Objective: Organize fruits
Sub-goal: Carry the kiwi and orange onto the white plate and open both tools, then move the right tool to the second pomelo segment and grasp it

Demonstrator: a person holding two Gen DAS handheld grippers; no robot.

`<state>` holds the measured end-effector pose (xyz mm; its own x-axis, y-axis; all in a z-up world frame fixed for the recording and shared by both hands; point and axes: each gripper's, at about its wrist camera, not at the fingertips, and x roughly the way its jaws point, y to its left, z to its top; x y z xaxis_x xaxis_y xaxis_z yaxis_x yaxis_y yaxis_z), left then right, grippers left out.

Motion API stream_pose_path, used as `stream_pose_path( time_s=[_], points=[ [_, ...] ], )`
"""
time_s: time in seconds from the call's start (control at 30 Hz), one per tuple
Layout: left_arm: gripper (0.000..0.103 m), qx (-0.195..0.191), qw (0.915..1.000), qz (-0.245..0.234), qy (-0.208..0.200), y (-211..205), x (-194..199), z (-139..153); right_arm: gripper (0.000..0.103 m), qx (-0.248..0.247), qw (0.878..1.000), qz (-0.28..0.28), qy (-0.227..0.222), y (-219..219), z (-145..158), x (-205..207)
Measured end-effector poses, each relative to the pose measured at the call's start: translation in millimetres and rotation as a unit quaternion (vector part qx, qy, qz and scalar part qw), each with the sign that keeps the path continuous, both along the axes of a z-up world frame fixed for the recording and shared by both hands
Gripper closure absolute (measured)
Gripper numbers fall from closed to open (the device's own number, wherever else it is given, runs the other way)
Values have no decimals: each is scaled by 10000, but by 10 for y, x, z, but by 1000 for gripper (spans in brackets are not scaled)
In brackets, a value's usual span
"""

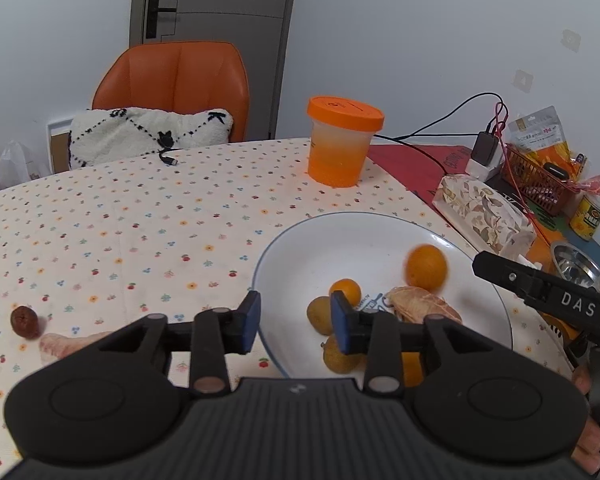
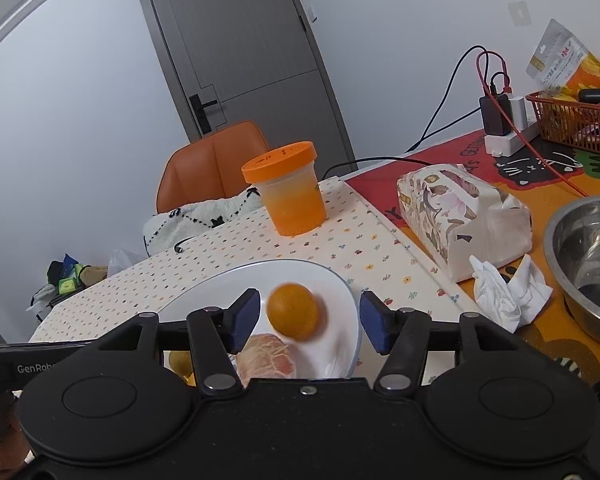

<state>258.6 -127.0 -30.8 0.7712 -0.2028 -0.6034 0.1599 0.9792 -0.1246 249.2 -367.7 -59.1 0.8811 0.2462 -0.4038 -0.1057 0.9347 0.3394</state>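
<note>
A white plate [image 1: 340, 248] sits on the dotted tablecloth. It holds a small orange fruit [image 1: 345, 291], two brownish-green round fruits [image 1: 319, 315], and a peeled citrus segment [image 1: 420, 306]. A blurred orange [image 1: 426, 267] is over the plate's right part. In the right wrist view this orange [image 2: 293, 311] lies loose between the pads of my open right gripper [image 2: 310, 320], touching neither. My left gripper [image 1: 296, 320] is open and empty over the plate's left rim. A dark red date [image 1: 24, 321] and a pinkish fruit piece [image 1: 68, 344] lie on the cloth at the left.
An orange-lidded tub [image 1: 342, 146] stands behind the plate. To the right are a flowered tissue pack [image 2: 460, 216], crumpled tissue [image 2: 508, 292], a steel bowl [image 2: 588, 260], a red basket [image 2: 576, 120] and cables. An orange chair [image 1: 172, 84] with a cushion stands behind the table.
</note>
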Motion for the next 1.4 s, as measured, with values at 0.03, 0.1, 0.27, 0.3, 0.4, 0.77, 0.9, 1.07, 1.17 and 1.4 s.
stream_pose_path(
  time_s=[0.03,0.1,0.27,0.3,0.4,0.77,0.9,1.07,1.17,1.4],
  points=[
    [65,5,10000,7,-3,6,-8,4,46,-6,10000,-2,3,3,0,-11],
    [60,23,10000,17,-26,23,-25,15,46,16,10000,5,15,2,-5,-32],
    [43,101,9998,86,-153,75,-93,57,39,-14,10000,34,24,60,1,-102],
    [38,104,9998,100,-164,88,-105,68,37,-14,10000,35,33,70,1,-114],
    [24,106,9995,148,-272,137,-157,99,37,18,10000,65,53,96,8,-153],
    [12,75,9982,436,-413,428,-326,162,21,41,9998,160,138,258,23,-346],
    [10,45,9976,541,-435,554,-396,190,17,33,9998,164,135,316,45,-395],
    [8,-30,9971,626,-439,711,-476,217,11,39,9997,211,109,408,89,-473],
    [7,39,9972,650,-377,779,-501,232,7,10,9997,218,81,465,126,-518],
    [6,-101,9972,664,-331,954,-589,269,0,0,9995,313,85,584,169,-616]
  ],
)
